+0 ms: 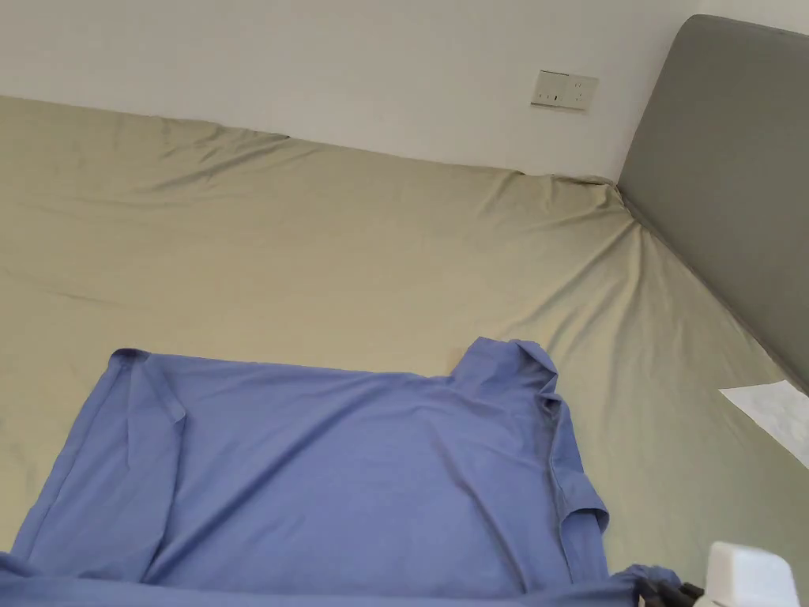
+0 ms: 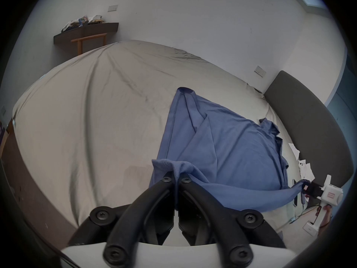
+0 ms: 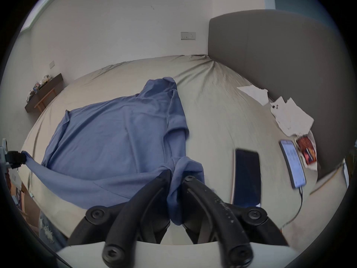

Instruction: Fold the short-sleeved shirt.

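A blue short-sleeved shirt [image 1: 348,474] lies spread on the beige bed sheet [image 1: 316,253], with its sleeves at the far left and far right corners. My left gripper [image 2: 175,177] is shut on the near left corner of the shirt [image 2: 222,150], and cloth bunches over its jaws. My right gripper [image 3: 176,175] is shut on the near right corner of the shirt [image 3: 116,136]; a fold hangs down between its jaws. The near edge stretches taut and lifted between the two grippers. In the head view the right gripper [image 1: 667,591] sits at the bottom right edge.
A grey padded headboard [image 1: 727,182] borders the bed on the right. White papers [image 3: 287,115], a dark phone [image 3: 247,175], a lit phone [image 3: 292,162] on a cable and a colourful packet [image 3: 307,152] lie near it. A dark wall shelf [image 2: 87,32] holds clutter.
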Available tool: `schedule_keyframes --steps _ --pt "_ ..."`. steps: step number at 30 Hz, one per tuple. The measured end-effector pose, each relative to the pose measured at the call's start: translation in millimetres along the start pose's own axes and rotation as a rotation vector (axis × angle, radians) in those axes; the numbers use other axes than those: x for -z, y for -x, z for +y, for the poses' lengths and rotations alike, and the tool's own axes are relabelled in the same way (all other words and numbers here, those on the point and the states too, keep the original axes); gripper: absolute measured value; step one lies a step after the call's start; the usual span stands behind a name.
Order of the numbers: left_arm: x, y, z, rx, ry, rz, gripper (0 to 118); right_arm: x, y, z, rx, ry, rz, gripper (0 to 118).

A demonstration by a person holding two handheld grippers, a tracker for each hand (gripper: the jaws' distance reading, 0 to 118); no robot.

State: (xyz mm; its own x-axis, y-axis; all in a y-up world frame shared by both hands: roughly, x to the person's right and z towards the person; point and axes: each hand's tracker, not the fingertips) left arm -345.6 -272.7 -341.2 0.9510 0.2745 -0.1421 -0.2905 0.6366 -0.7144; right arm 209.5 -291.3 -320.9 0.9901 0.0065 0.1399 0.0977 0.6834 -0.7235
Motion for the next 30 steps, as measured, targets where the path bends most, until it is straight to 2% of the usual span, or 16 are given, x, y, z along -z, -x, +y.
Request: schedule_keyframes --steps 10,11,12,13,14,15,16,19,21,23,24,26,27,28,30 --pt "89.0 -15.6 31.9 0.05 0.058 0.08 1 91.4 10.7 42.7 0.036 0.059 -0.013 15" --pt "94.7 -17.4 32.6 0.061 0.061 0.091 2 97.6 11.6 45.4 0.037 0.064 -0.018 21" --pt "100.5 -18.9 33.8 0.07 0.071 0.1 4 103.2 12.1 47.3 0.039 0.072 -0.025 41" --pt "105.0 -20.1 34.7 0.082 0.075 0.11 10 107.5 12.2 49.0 0.041 0.073 -0.04 59" --pt "107.8 -20.6 35.3 0.085 0.071 0.114 23 110.1 13.6 52.0 0.036 0.058 -0.069 73" --pt "109.7 -20.8 37.0 0.097 0.067 0.129 49 112.8 11.4 54.6 0.034 0.035 -0.085 82" --pt "109.9 -20.1 39.6 0.103 0.062 0.151 61 113.4 9.0 57.9 0.032 0.023 -0.104 83" --pt "92.8 -10.0 47.7 0.053 0.018 0.169 61 97.8 -2.6 70.2 0.062 -0.025 -0.149 83" --pt "68.7 -0.4 46.3 0.012 -0.02 0.11 61 72.1 -11.4 65.5 0.083 -0.113 -0.126 82" --pt "43.9 4.2 33.7 0.029 -0.026 0.073 59 45.2 -15.1 53.7 0.076 -0.144 -0.071 76" --pt "33.2 3.5 24.2 0.057 -0.029 0.07 47 32.9 -15.5 44.0 0.069 -0.151 -0.039 68" --pt "16.6 -1.7 2.5 0.139 -0.039 0.095 10 10.0 -10.4 22.2 0.059 -0.151 -0.014 49" --pt "11.3 -3.7 -7.6 0.167 -0.021 0.12 0 0.9 -8.1 10.4 0.053 -0.149 0.001 24" --pt "6.7 -3.9 -15.4 0.166 0.0 0.082 0 -5.0 -5.6 0.2 0.057 -0.146 -0.001 5" --pt "0.8 -5.2 -31.9 0.144 0.048 -0.023 0 -16.8 2.0 -20.3 0.072 -0.138 0.005 2"
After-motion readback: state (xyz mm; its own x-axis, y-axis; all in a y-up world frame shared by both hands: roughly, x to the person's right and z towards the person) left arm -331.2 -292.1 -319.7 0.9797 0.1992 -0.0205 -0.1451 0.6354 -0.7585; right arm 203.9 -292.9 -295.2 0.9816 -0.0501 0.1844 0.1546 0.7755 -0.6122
